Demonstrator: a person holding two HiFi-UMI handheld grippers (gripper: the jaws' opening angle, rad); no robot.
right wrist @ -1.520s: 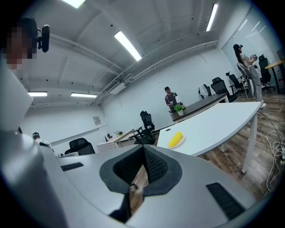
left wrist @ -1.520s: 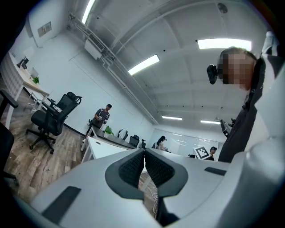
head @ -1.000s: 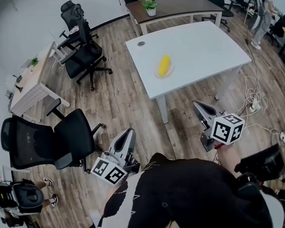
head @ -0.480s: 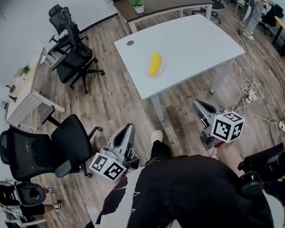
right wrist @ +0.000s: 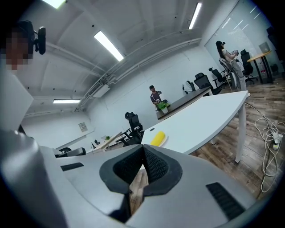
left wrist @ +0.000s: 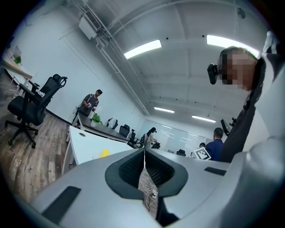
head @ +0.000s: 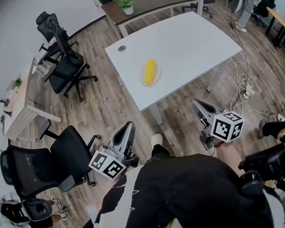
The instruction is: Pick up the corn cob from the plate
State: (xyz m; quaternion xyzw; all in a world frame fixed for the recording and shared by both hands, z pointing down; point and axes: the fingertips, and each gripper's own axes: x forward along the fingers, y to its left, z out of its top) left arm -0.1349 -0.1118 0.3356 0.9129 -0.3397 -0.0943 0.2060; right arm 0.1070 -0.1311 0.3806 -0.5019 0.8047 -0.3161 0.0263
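The left tool (head: pixel 128 126) has its jaws pressed together with nothing between them, and the right tool (head: pixel 197 104) is closed and empty in the same way. Both hang over the wooden floor (head: pixel 109 107), in front of the white bench (head: pixel 191 39). The corn (head: pixel 150 71) lies on a plate (head: pixel 143 81) on that bench, towards its near edge and well apart from both tools.
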